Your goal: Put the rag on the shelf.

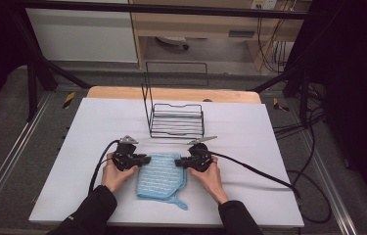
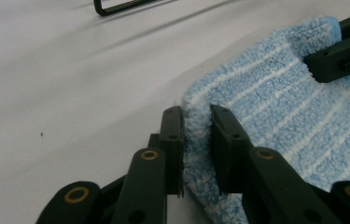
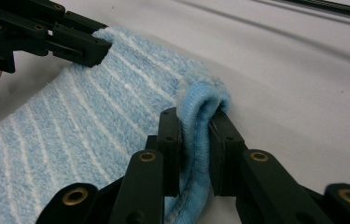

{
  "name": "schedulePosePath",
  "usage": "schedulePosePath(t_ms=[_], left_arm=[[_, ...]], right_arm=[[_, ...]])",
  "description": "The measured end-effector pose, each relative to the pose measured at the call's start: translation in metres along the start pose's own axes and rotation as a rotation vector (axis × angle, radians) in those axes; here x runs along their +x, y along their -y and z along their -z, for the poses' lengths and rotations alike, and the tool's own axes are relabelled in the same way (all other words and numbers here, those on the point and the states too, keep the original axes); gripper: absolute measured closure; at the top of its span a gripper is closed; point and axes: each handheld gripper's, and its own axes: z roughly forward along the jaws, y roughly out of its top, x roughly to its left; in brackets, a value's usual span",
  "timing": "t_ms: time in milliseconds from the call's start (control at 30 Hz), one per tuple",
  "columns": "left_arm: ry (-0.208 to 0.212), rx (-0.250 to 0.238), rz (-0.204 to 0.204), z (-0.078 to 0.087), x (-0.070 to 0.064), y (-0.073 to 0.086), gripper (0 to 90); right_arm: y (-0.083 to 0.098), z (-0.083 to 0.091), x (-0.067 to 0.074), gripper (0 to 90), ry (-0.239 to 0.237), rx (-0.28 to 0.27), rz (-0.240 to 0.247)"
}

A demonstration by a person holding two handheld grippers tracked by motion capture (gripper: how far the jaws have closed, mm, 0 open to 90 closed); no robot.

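A light blue towel (image 1: 159,177) with thin white stripes lies folded on the white table, a hanging loop at its near right corner. My left gripper (image 1: 145,160) is shut on the towel's far left corner (image 2: 196,135), the pads pinching the pile. My right gripper (image 1: 178,162) is shut on the far right corner, where the darker blue hem (image 3: 199,116) bulges up between the pads. In the left gripper view the other gripper's jaw (image 2: 340,56) bites the far edge. In the right gripper view the opposite gripper (image 3: 70,44) holds the other corner.
A black wire rack (image 1: 176,120) with a tall back frame stands just beyond the towel at the table's middle. The white table top (image 1: 98,122) has a wooden strip (image 1: 171,93) along its far edge. Black cables (image 1: 254,169) trail from both grippers toward the sides.
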Motion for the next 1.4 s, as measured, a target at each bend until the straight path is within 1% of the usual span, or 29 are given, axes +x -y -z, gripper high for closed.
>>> schedulePosePath(t_ms=[233,467,667,733,800,967,1000,1100,1133,1233,1267,1300,1400], left_arm=[[0.011,-0.007,0.016,0.002,0.001,0.0,78.9],[0.014,-0.026,0.007,0.008,0.0,-0.001,80.0],[0.025,-0.069,0.003,0.017,-0.003,-0.002,80.1],[0.025,-0.082,-0.005,0.019,-0.005,-0.003,80.1],[0.019,-0.099,-0.016,0.022,-0.006,-0.003,80.1],[0.019,-0.136,-0.026,0.031,-0.01,-0.005,80.3],[0.027,-0.142,-0.026,0.032,-0.011,-0.005,80.3],[0.022,-0.157,-0.043,0.036,-0.014,-0.006,80.2],[0.021,-0.166,-0.043,0.038,-0.015,-0.006,80.2],[0.022,-0.179,-0.05,0.041,-0.016,-0.007,80.2],[0.023,-0.182,-0.054,0.043,-0.017,-0.008,80.2],[0.024,-0.192,-0.051,0.044,-0.017,-0.008,80.3],[0.024,-0.209,-0.061,0.048,-0.019,-0.01,80.2]], right_arm=[[0.0,0.001,0.001,79.8,0.003,-0.007,-0.012],[-0.001,0.004,0.002,79.9,-0.001,-0.021,-0.008],[-0.001,0.008,0.004,79.9,-0.009,-0.035,-0.003],[-0.002,0.011,0.006,79.8,-0.011,-0.04,-0.003],[-0.003,0.014,0.007,79.8,-0.014,-0.051,0.0],[-0.005,0.021,0.01,79.7,-0.027,-0.079,0.002],[-0.006,0.023,0.01,79.7,-0.029,-0.084,0.002],[-0.007,0.026,0.012,79.8,-0.032,-0.101,0.006],[-0.007,0.027,0.012,79.7,-0.031,-0.108,0.014],[-0.008,0.032,0.014,79.8,-0.034,-0.13,0.019],[-0.008,0.032,0.014,79.8,-0.034,-0.13,0.019],[-0.009,0.033,0.014,79.8,-0.035,-0.136,0.022],[-0.011,0.038,0.015,79.8,-0.04,-0.154,0.031]])
